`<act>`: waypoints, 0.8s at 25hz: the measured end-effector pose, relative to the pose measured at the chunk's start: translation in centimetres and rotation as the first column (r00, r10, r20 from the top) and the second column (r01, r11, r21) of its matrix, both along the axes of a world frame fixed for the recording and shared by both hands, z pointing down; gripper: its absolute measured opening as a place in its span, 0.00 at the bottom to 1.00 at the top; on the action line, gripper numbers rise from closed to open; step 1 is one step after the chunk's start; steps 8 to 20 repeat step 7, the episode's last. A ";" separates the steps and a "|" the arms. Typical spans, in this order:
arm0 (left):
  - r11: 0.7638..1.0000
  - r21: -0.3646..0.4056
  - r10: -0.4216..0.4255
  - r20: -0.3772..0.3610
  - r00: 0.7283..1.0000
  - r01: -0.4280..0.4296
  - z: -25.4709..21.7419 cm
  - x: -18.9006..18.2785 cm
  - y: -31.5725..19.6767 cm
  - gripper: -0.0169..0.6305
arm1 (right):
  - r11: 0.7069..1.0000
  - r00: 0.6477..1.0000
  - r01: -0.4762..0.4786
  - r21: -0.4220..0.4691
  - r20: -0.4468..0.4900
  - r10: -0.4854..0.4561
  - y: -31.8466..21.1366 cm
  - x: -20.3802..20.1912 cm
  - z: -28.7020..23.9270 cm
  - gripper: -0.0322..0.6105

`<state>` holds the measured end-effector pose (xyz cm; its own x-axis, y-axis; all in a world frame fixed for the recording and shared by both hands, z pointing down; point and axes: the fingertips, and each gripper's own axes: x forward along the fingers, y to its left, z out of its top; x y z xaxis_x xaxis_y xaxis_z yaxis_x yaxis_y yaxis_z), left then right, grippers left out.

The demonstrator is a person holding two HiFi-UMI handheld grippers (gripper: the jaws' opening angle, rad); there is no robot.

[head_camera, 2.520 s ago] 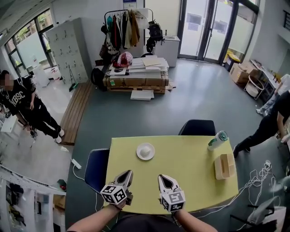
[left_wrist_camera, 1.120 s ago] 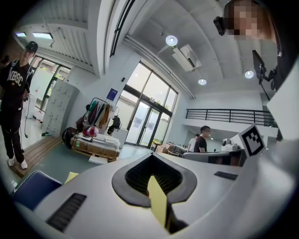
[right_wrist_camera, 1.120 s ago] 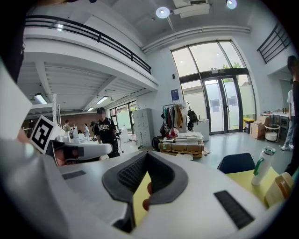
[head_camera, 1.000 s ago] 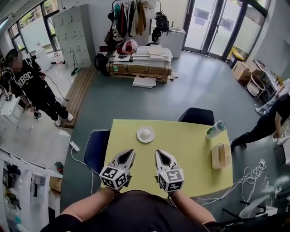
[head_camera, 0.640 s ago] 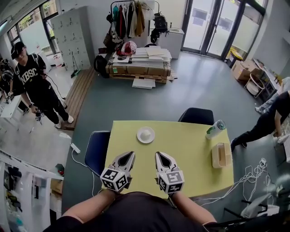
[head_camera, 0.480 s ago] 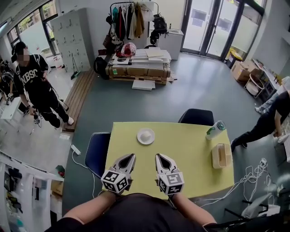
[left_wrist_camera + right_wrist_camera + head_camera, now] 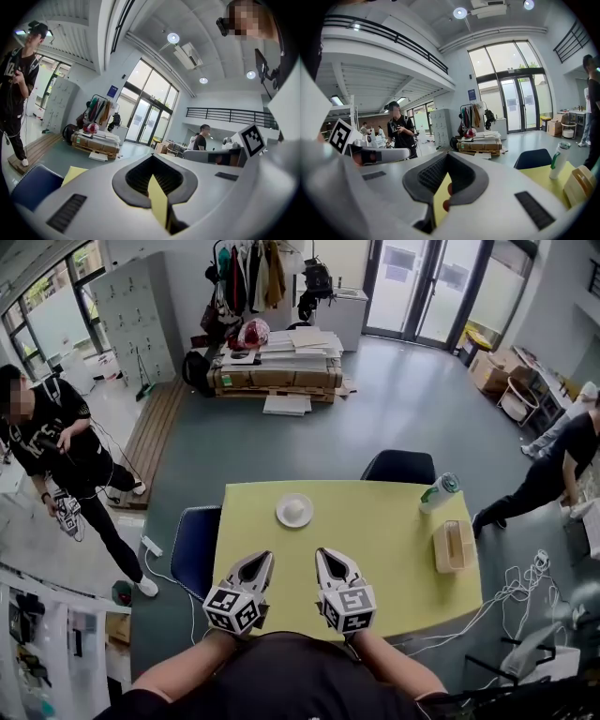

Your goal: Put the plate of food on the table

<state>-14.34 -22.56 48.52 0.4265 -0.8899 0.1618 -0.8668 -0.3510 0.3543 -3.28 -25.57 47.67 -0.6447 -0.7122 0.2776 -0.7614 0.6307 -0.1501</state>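
A small white plate (image 7: 294, 510) with a pale lump of food rests on the yellow table (image 7: 394, 540), left of the middle and toward the far edge. My left gripper (image 7: 265, 557) and right gripper (image 7: 323, 553) hover side by side above the table's near edge, pointing at the plate and well short of it. Both have their jaws together with nothing in them. In the left gripper view the left gripper (image 7: 152, 157) shows only a strip of yellow table through its jaws. The right gripper (image 7: 447, 154) looks the same in its own view. Neither gripper view shows the plate.
A bottle with a green cap (image 7: 436, 492) and a wooden tissue box (image 7: 452, 546) stand at the table's right end. Dark chairs sit at the far side (image 7: 398, 466) and left end (image 7: 195, 549). One person (image 7: 56, 456) stands left, another (image 7: 553, 465) right. Cables (image 7: 516, 592) lie on the floor.
The person at the left has walked closer along the floor. The head view has shifted slightly. Both grippers and the plate stay where they were.
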 end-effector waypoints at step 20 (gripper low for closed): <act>1.000 -0.014 0.010 -0.012 1.000 -0.011 0.2 0.5 -0.3 0.04 | 1.000 1.000 -0.019 -0.004 -0.013 0.019 -0.5 0.7 -0.1 0.07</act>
